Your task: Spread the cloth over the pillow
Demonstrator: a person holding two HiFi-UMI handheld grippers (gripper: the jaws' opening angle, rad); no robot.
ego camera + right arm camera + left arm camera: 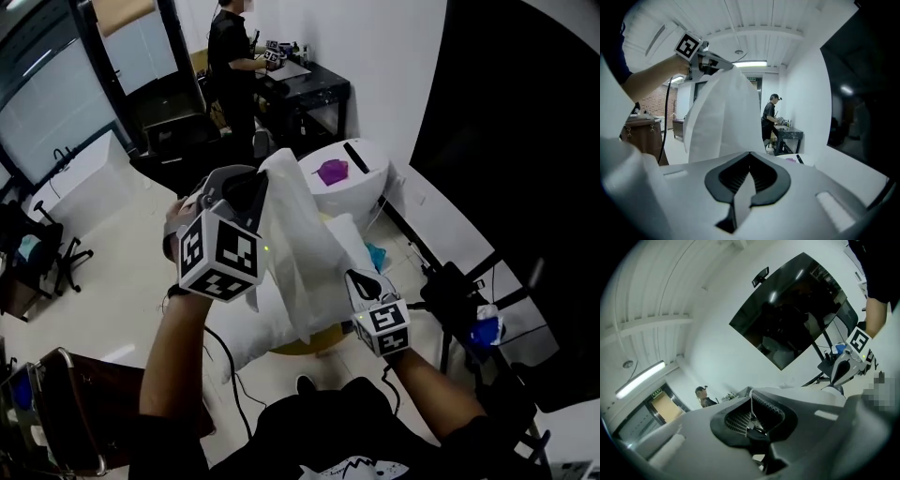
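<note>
**Bright, even room light; dark fisheye corners**

Overhead fixtures light the room: a strip light (640, 379) in the left gripper view and a ceiling lamp (749, 63) in the right gripper view. The white walls (394, 84) and the cloth (300, 253) look pale, almost washed out. The black screen (797, 310) carries soft reflections. Both gripper views bend strongly, darken to black at the corners, and blur in the nearest foreground.
</note>
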